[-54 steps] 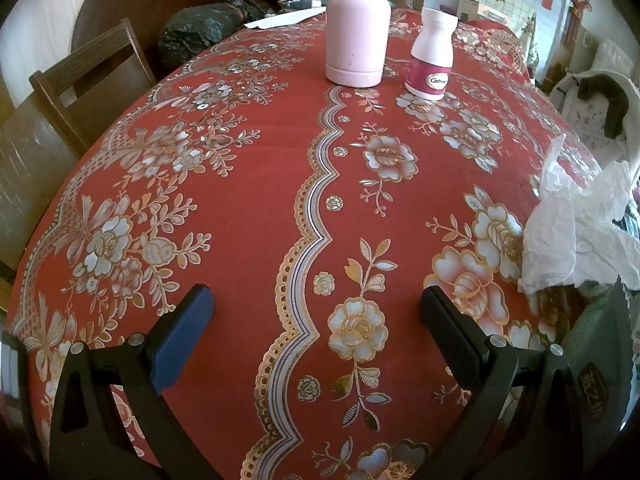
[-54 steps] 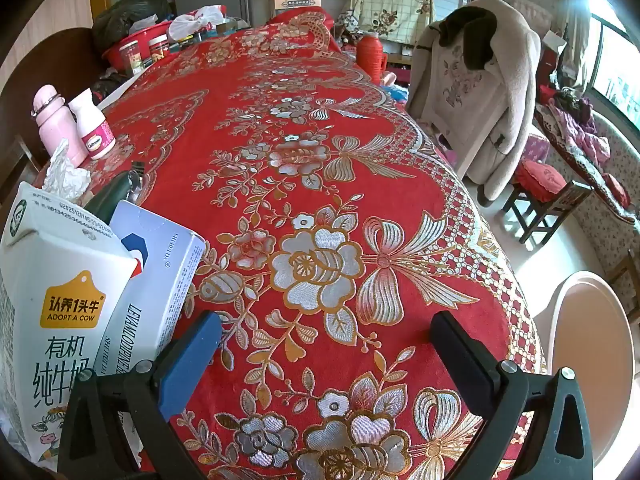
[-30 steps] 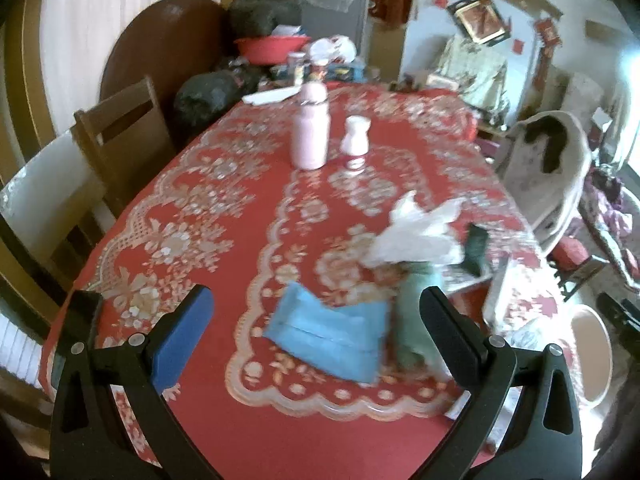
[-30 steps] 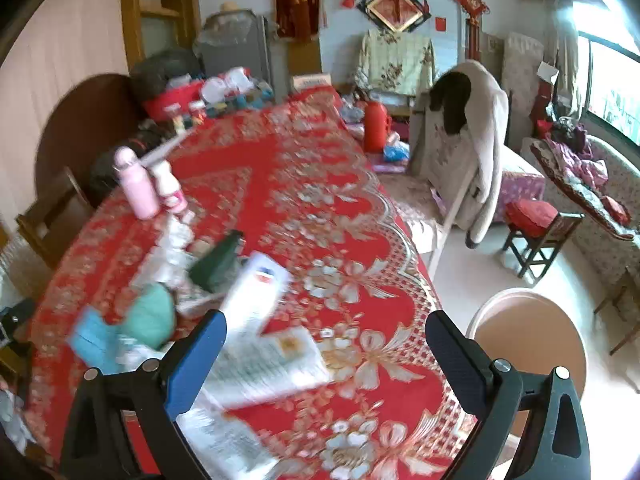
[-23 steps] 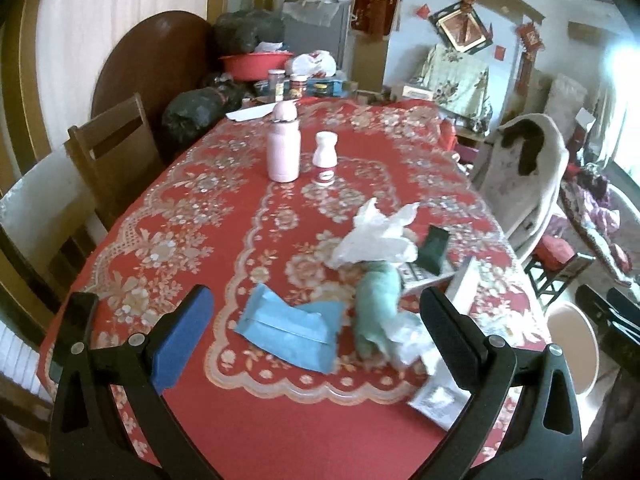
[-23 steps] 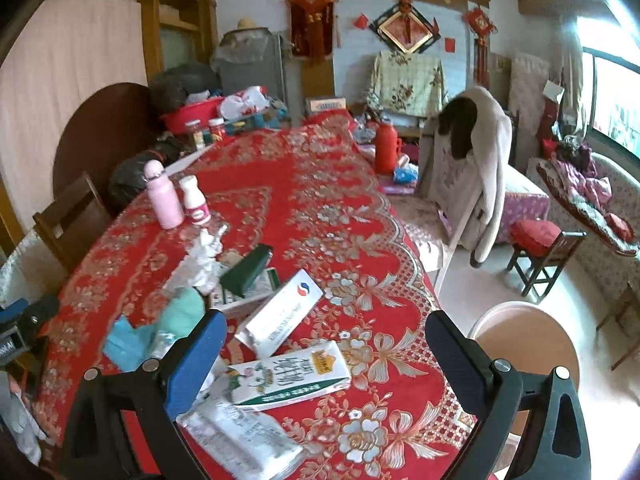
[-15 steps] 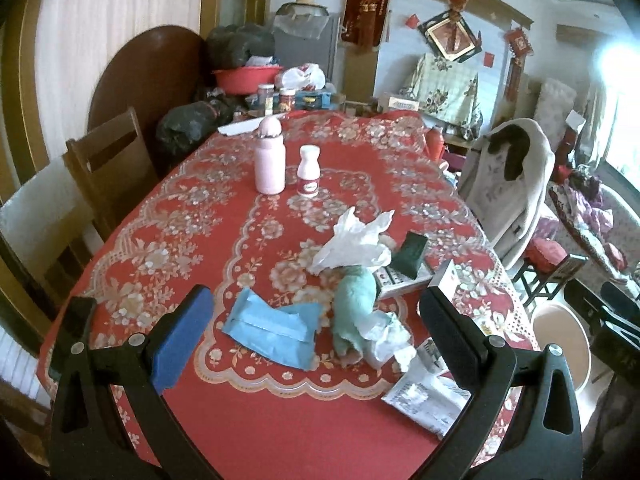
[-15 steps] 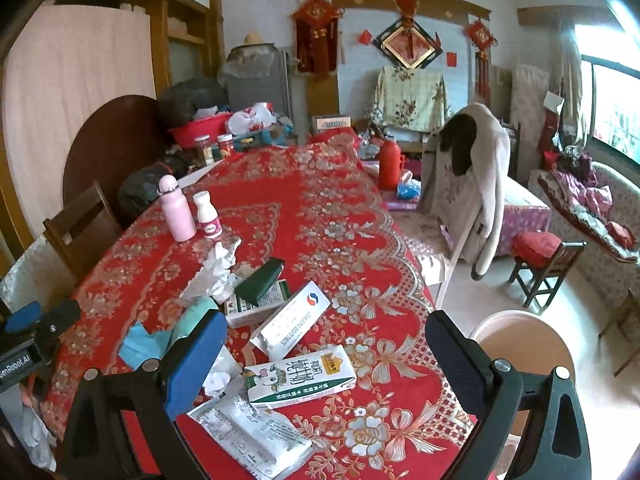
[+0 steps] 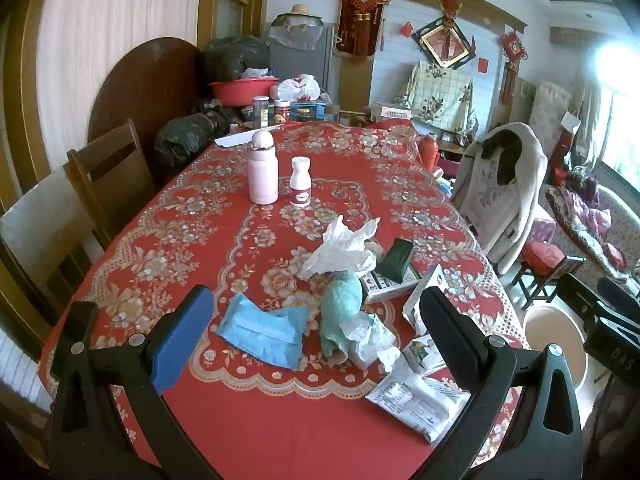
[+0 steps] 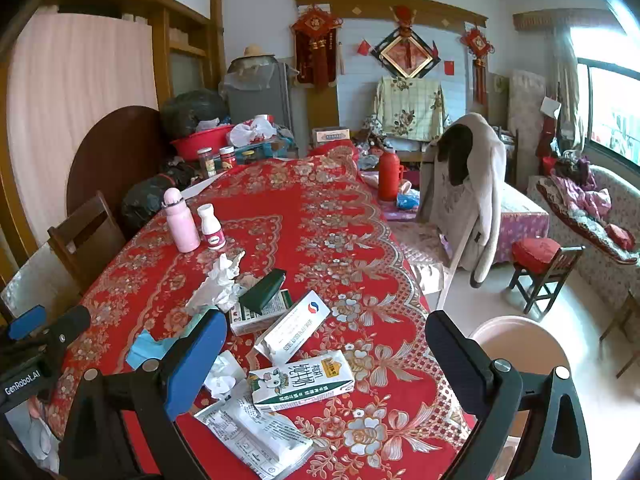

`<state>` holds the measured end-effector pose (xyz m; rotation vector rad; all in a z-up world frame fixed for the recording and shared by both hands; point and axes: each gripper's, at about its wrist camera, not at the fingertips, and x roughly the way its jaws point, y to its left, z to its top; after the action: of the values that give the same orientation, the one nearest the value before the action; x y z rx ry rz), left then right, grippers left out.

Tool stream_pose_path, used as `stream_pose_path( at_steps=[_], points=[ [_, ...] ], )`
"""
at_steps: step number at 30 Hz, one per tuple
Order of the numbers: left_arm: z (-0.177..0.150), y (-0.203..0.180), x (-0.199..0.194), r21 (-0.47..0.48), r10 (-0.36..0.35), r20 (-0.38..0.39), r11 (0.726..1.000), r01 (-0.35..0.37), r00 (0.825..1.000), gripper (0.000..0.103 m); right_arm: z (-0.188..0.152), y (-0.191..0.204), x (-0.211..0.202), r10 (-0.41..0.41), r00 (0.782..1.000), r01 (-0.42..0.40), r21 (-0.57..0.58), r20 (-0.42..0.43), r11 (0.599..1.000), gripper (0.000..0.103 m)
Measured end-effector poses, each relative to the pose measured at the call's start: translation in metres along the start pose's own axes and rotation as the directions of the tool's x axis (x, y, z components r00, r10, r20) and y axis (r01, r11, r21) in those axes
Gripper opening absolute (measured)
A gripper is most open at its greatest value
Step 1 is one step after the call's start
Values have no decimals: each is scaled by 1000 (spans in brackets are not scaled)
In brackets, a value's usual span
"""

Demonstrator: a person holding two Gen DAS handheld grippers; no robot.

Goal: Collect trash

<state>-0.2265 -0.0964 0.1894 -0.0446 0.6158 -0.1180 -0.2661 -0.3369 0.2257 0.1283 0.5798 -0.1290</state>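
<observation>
Two bottles, one milk carton, one bin

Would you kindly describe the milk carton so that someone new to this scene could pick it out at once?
Start at the long table under the red floral tablecloth and go to the litter at its near end. The milk carton lies on its side near the cloth's edge, between the long white box and the clear plastic wrapper. It alone has a green band, an orange patch and large Chinese characters.
</observation>
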Motion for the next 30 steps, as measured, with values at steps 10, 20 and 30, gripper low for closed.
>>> stream_pose_path(
  at_steps=[10,20,30],
  points=[
    [1,-1,-3,1,-6,6,1000,6,1000,102,1,2,-4,-8,1000,8,0,15,1000,99],
    [5,2,-4,0,-5,11,1000,5,1000,102,4,6,-5,-5,1000,5,-1,16,1000,99],
    [6,5,-4,0,-5,8,1000,5,1000,102,9,20,-3,-5,1000,5,-7,16,1000,99]
  ],
)
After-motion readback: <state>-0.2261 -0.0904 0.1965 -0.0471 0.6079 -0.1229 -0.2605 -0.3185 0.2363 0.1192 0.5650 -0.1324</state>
